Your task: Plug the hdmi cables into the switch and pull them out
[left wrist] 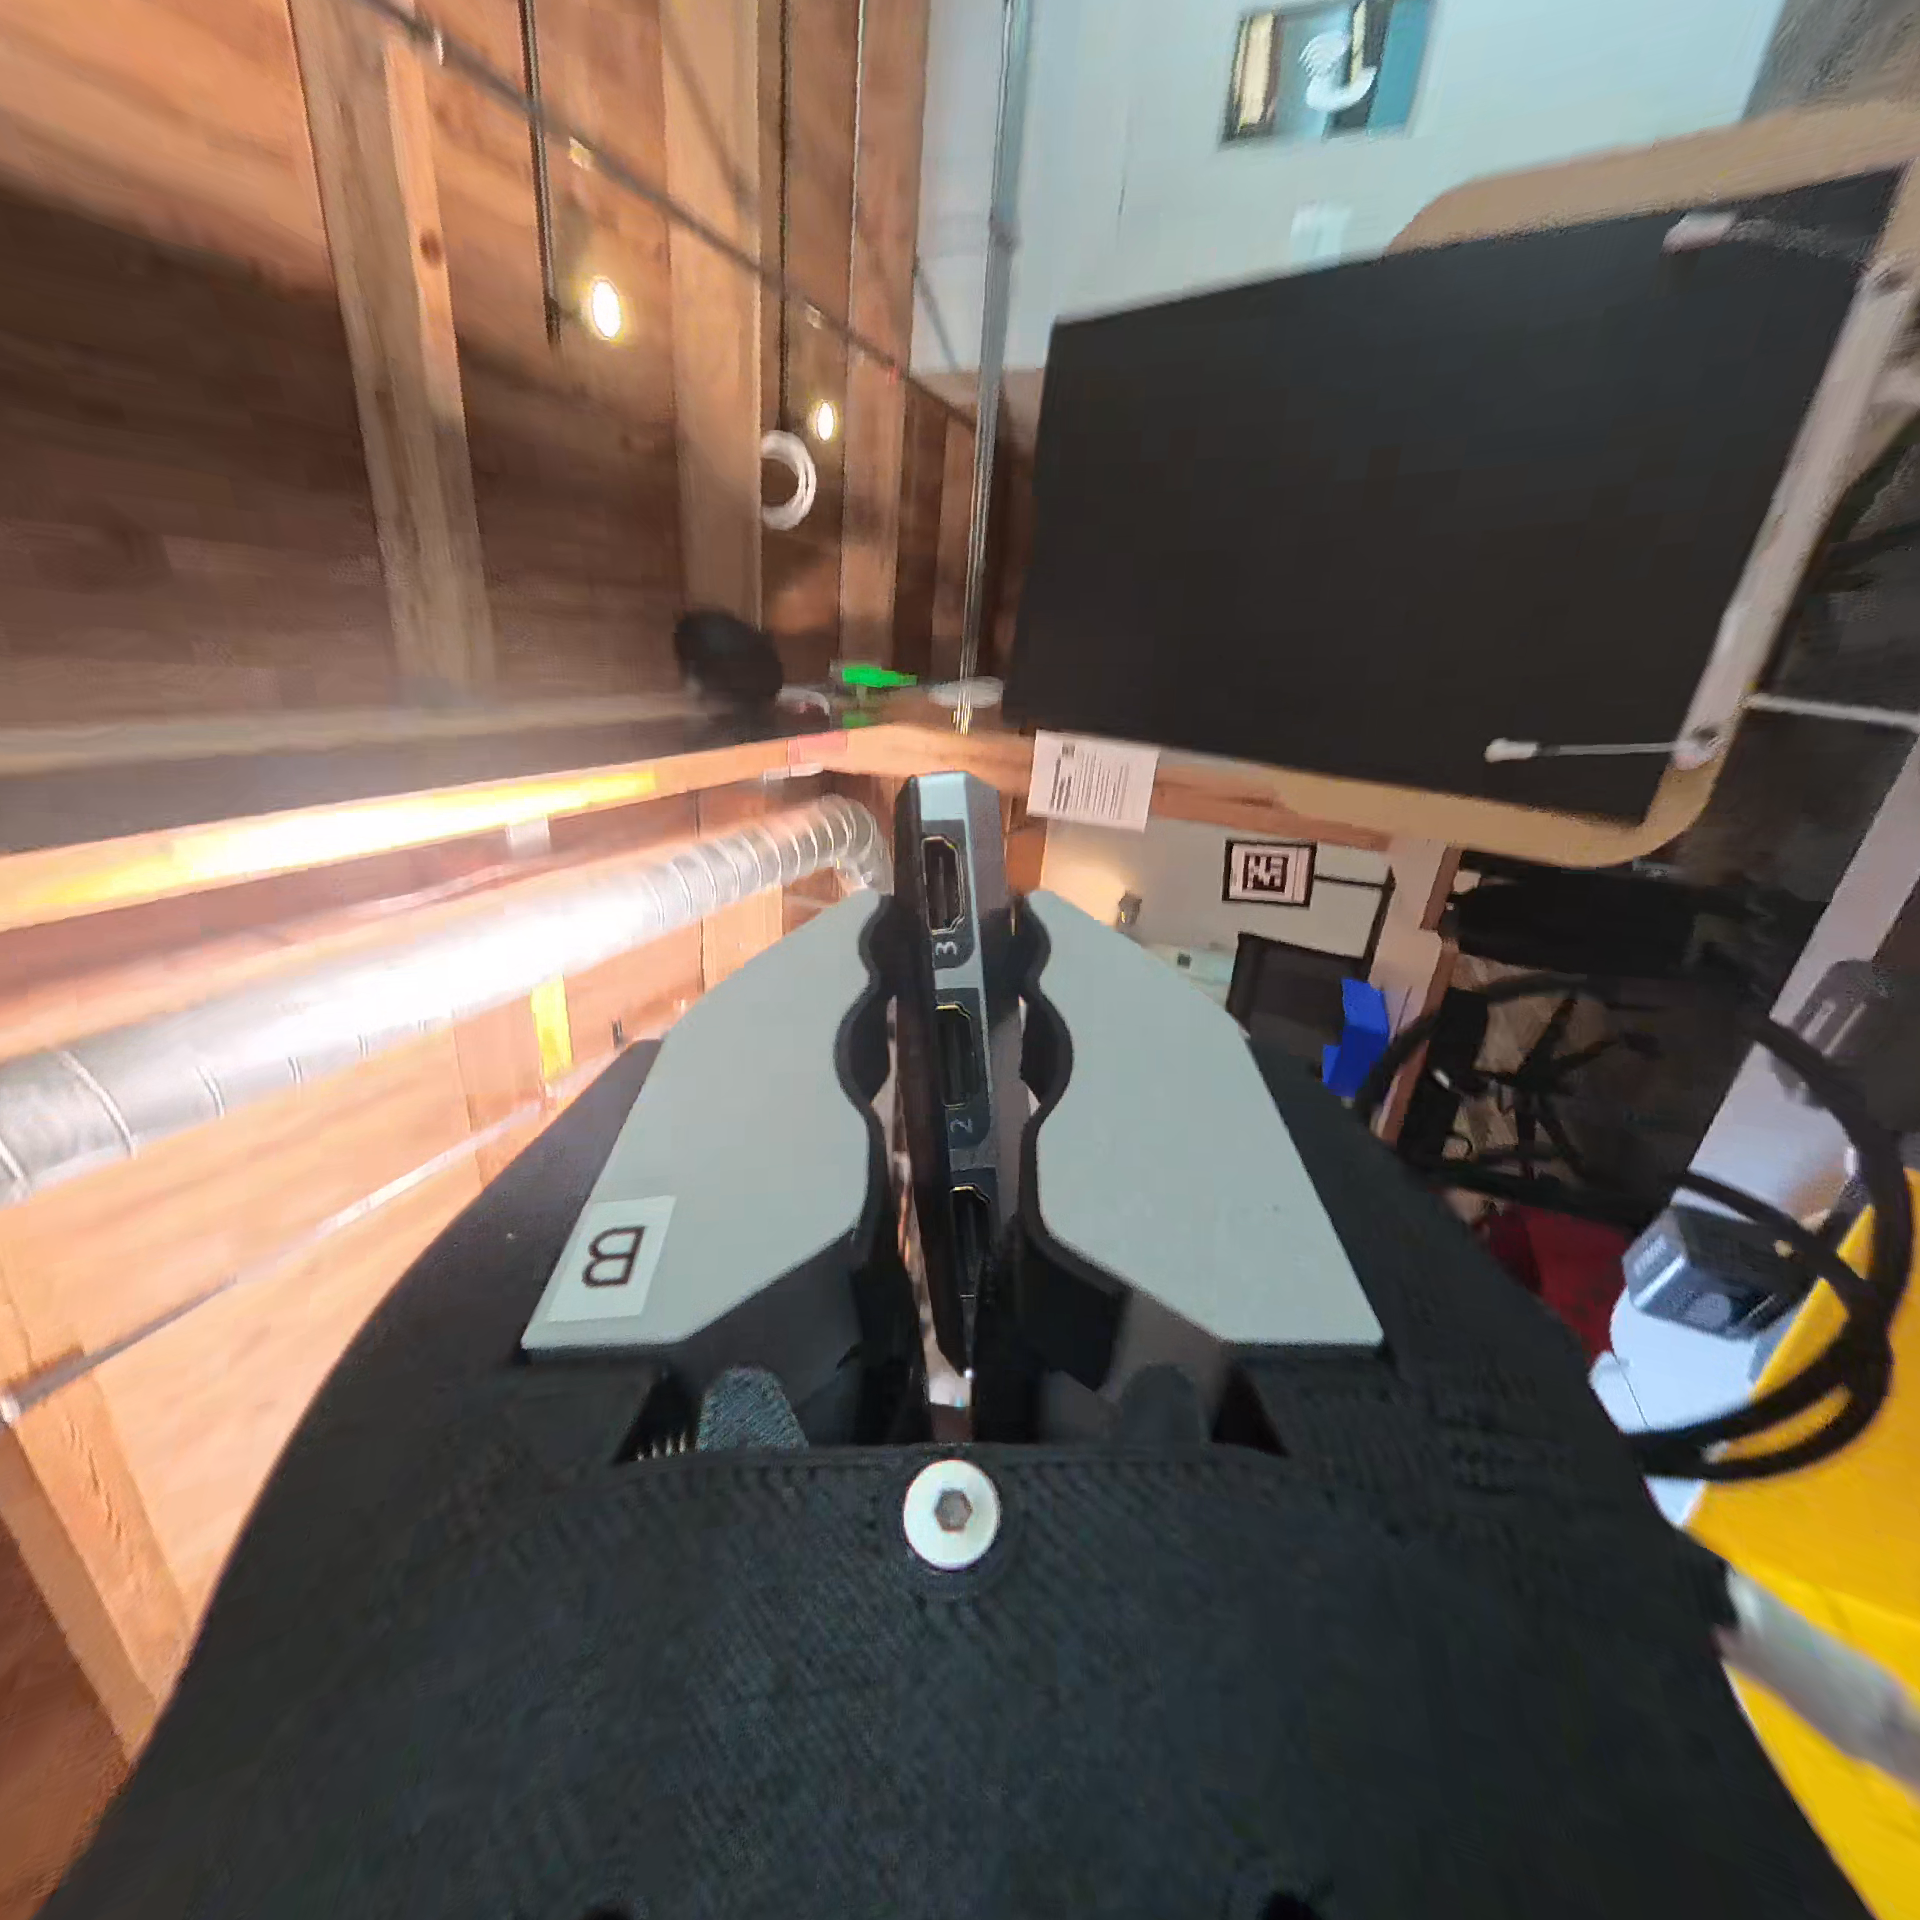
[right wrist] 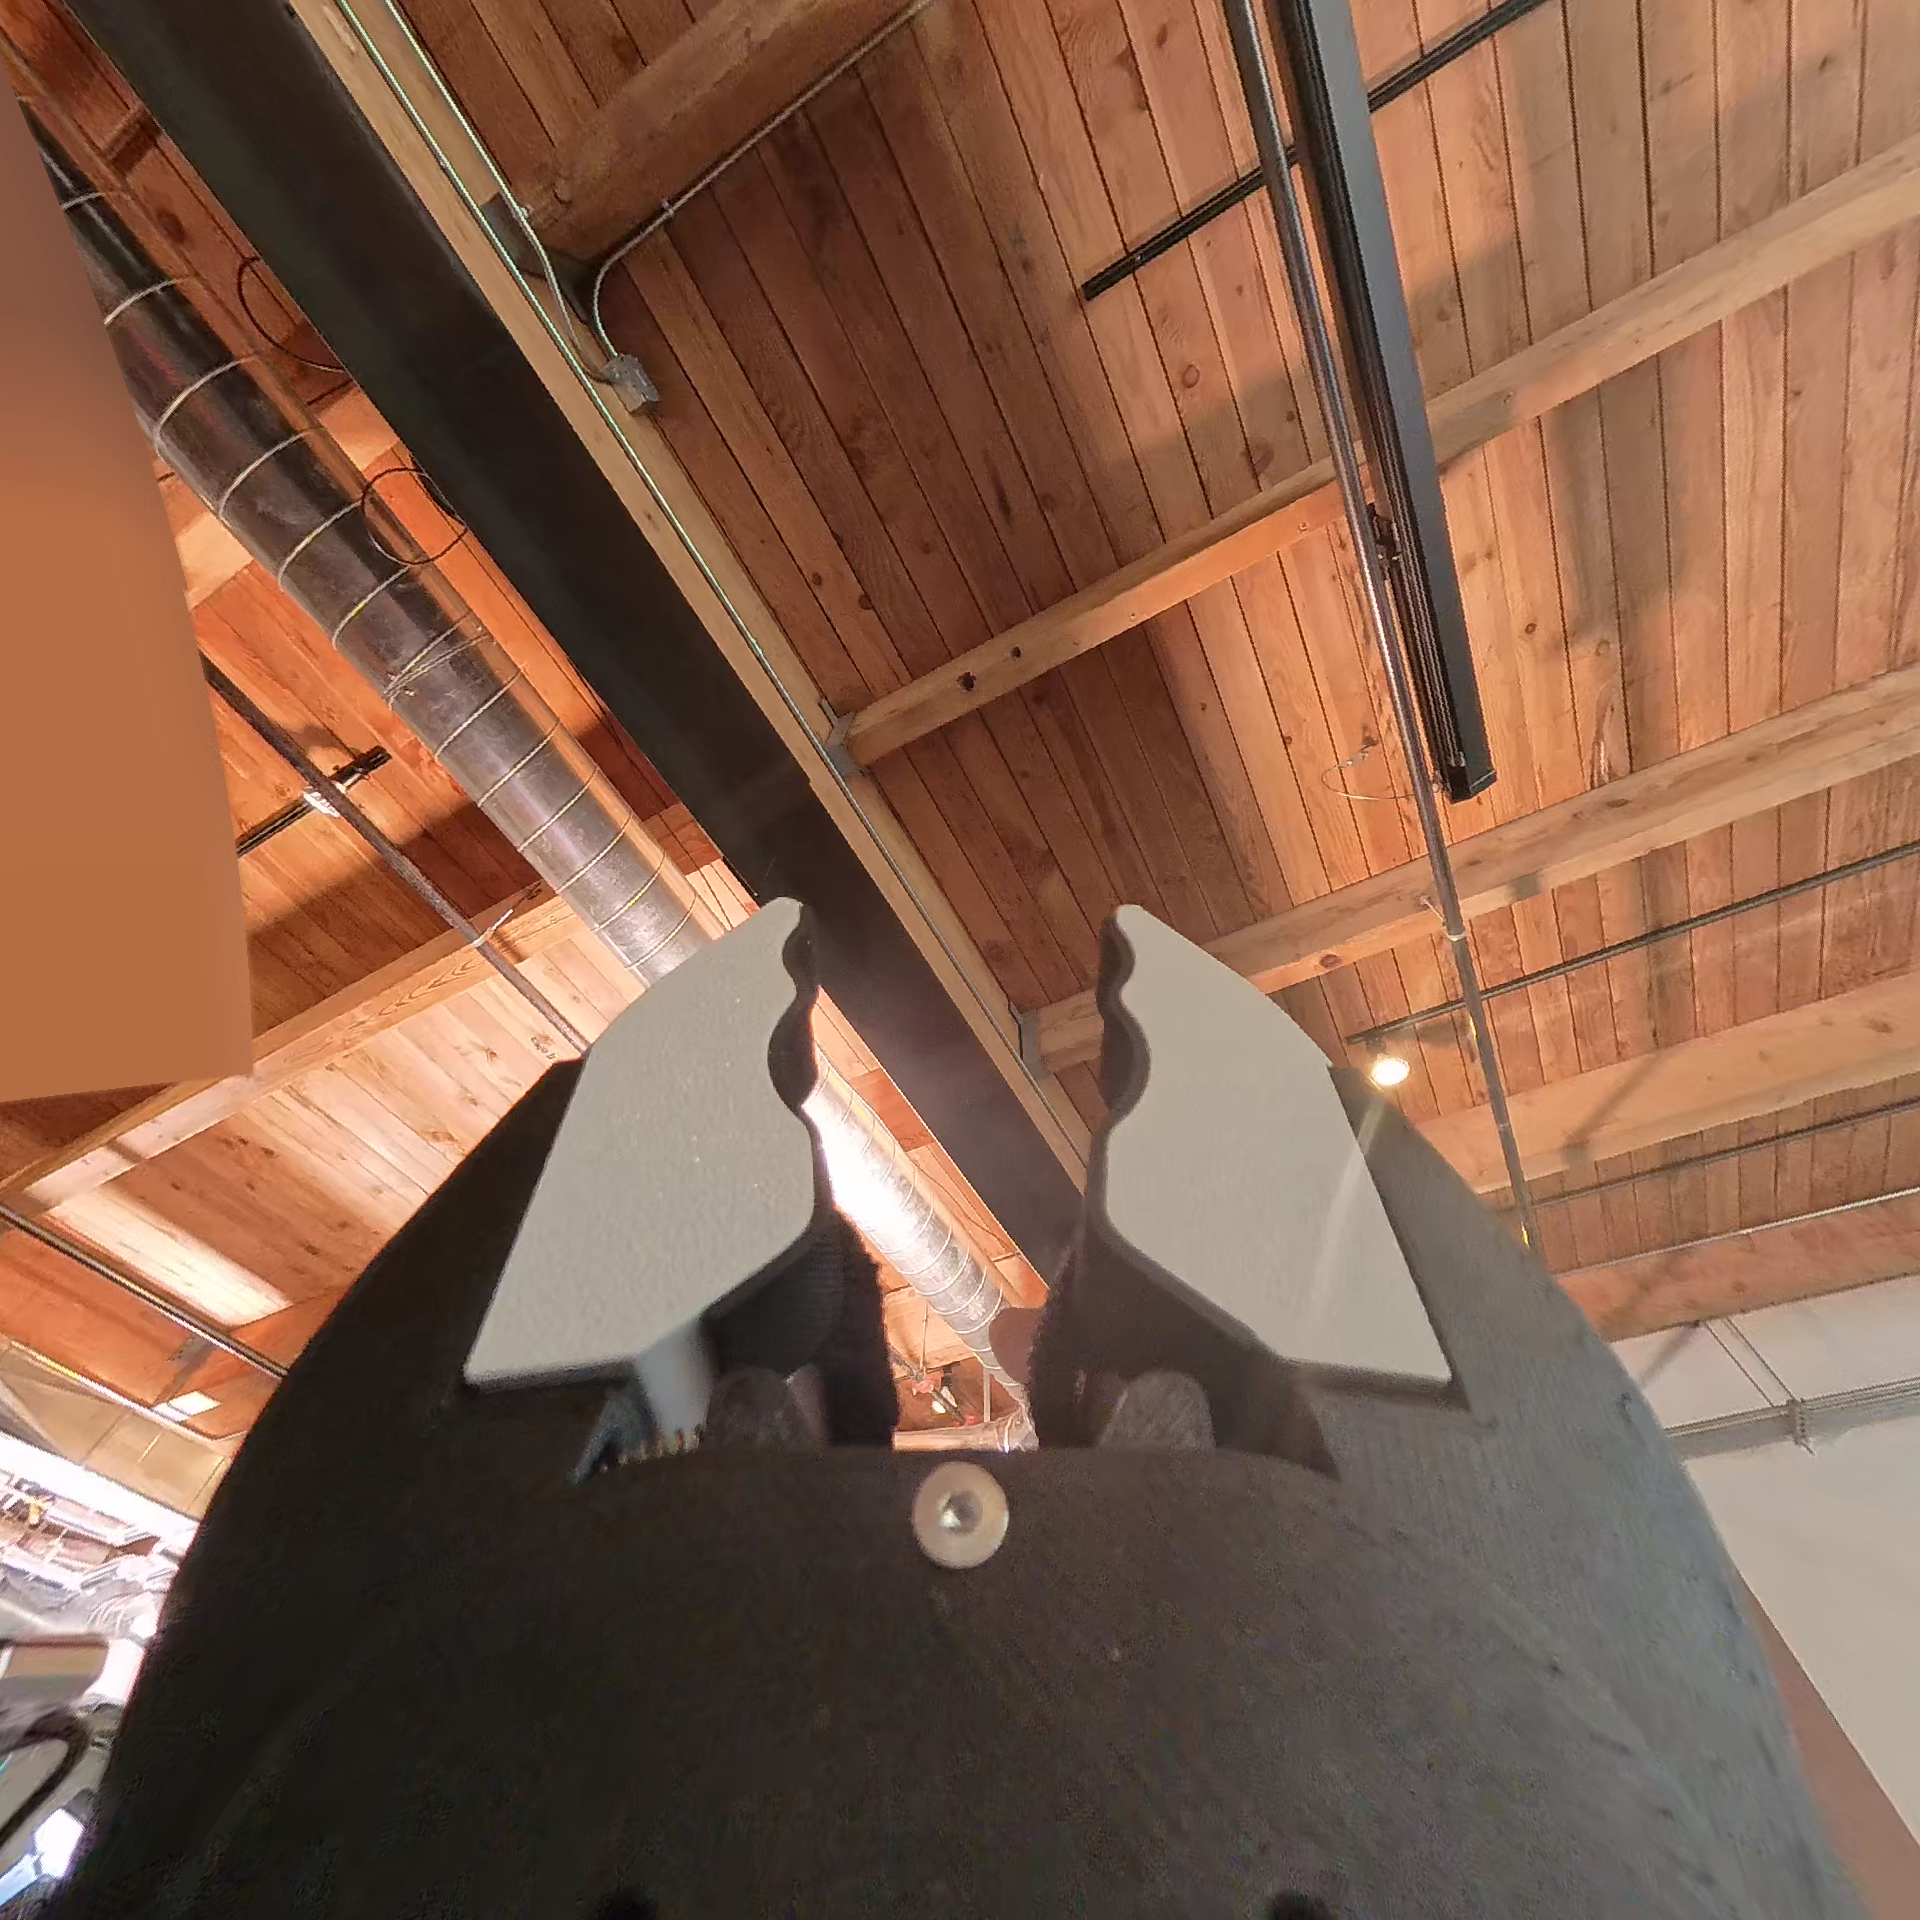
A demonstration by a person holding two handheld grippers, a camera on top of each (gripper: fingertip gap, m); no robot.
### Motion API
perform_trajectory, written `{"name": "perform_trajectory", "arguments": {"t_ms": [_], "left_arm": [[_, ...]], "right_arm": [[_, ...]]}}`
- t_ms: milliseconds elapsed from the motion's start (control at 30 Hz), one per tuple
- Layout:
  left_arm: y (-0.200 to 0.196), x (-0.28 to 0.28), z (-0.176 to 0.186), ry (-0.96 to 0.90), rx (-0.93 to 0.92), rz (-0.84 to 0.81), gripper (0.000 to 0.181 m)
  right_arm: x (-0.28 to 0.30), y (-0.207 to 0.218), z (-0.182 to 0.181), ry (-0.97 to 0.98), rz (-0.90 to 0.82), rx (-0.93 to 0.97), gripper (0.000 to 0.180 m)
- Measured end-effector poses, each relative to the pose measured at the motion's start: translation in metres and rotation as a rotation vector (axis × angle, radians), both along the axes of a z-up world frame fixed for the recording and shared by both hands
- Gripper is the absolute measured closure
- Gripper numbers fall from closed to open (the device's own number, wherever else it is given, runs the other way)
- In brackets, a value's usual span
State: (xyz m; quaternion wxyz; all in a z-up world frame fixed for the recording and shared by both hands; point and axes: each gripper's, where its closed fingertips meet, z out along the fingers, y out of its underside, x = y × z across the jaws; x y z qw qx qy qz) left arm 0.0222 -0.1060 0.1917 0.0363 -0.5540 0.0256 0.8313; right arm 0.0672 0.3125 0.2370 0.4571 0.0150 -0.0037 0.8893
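My left gripper (left wrist: 951,909) is shut on the grey HDMI switch (left wrist: 951,997), which stands on edge between the fingers with its far end poking past the tips. Three ports face the camera and all show empty. A coil of black HDMI cable (left wrist: 1860,1288) with a grey plug (left wrist: 1704,1273) lies at the right edge on a white and yellow surface. My right gripper (right wrist: 956,920) is open and empty, tilted up at the wooden ceiling. No cable or switch shows in the right wrist view.
The left wrist view is tilted and blurred. A black mat on a light wooden tabletop (left wrist: 1382,520) fills the upper right. A silver duct (left wrist: 416,987) and wooden beams run at left. A chair base (left wrist: 1507,1081) and blue bin (left wrist: 1361,1029) lie beyond.
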Motion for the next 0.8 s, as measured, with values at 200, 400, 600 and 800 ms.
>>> {"name": "perform_trajectory", "arguments": {"t_ms": [200,400,600,800], "left_arm": [[0.073,-0.002,-0.075,-0.052,-0.166,-0.094,0.16],[0.12,-0.001,-0.151,-0.133,-0.176,-0.221,0.16],[0.143,0.019,-0.172,-0.12,-0.197,-0.372,0.159],[0.147,0.046,-0.178,-0.155,-0.251,-0.492,0.159]], "right_arm": [[-0.001,-0.023,0.0,-0.004,-0.005,0.1,0.138],[-0.027,-0.134,-0.028,-0.06,-0.106,0.718,0.145],[-0.064,-0.238,-0.15,0.0,-0.369,1.46,0.139],[-0.063,-0.3,-0.216,0.198,-0.564,1.592,0.119]]}}
